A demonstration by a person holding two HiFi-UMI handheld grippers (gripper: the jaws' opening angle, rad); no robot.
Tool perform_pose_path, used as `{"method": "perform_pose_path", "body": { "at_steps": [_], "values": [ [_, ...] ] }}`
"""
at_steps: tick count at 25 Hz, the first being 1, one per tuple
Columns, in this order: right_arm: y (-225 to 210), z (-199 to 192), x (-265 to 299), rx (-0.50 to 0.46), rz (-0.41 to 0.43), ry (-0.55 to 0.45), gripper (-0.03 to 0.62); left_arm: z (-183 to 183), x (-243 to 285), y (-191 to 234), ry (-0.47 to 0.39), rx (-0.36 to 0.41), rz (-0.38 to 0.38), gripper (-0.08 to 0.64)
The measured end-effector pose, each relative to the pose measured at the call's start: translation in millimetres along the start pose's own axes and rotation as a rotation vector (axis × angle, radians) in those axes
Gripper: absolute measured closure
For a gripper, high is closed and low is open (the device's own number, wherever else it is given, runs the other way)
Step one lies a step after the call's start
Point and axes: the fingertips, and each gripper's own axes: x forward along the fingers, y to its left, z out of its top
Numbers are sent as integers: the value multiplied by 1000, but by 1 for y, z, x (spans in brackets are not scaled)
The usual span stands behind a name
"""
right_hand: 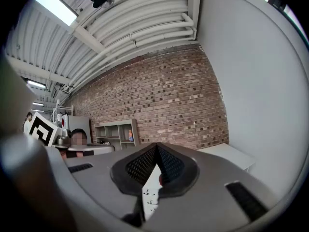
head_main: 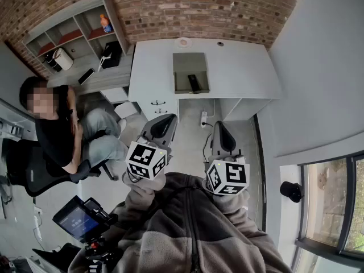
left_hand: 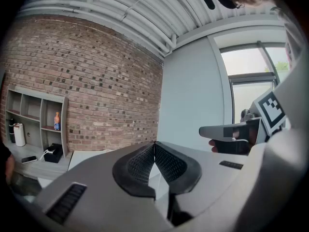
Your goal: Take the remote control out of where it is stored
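The small dark flat remote control lies in an open grey box-shaped hollow set in the top of the white desk, close to the hollow's front edge. Its long side points mostly away from me, a little slanted. From where I am, it is straight ahead and well apart from both grippers, and lower than where they point. It sits about in the middle between the left gripper and the right gripper, so I cannot say that one is clearly nearer. I think the next move needs a big reach forward, then down into the hollow from above, with the fingers turned to close across the thin sides of the remote. The left gripper's black ridged fingers are pressed together with nothing in them. The right gripper's fingers are pressed together too, and also hold nothing, so one pair must spread before it can pick anything up. Between me and the desk is bare grey floor with a white power strip on it. Behind the desk is a red-brown brick wall. To the left stands a grey shelf unit, and a person in a black top sits near it. A window is on the right.
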Motion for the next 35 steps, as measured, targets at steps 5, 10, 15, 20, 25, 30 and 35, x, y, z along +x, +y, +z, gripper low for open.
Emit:
{"method": "perform_pose_path", "body": {
  "at_steps": [5,10,15,20,25,30,35],
  "values": [
    [4,-1,1,-2,24,4,591,2,0,2,-5,-5,8,554],
    [5,-6,-1,-11,35,23,591,-2,2,-1,2,-16,1,554],
    [2,-10,-9,-23,54,45,591,-5,7,-12,13,-28,-10,554],
    [5,-15,-12,-30,77,79,591,-9,12,-20,36,-38,-26,554],
    [-9,-43,-27,-32,149,106,591,-38,20,-49,71,-39,-35,554],
    [0,-62,-41,-52,224,156,591,-53,13,-62,108,-72,-63,554],
    [-1,-74,-54,-57,253,181,591,-64,12,-81,136,-58,-72,554]
  ]
}}
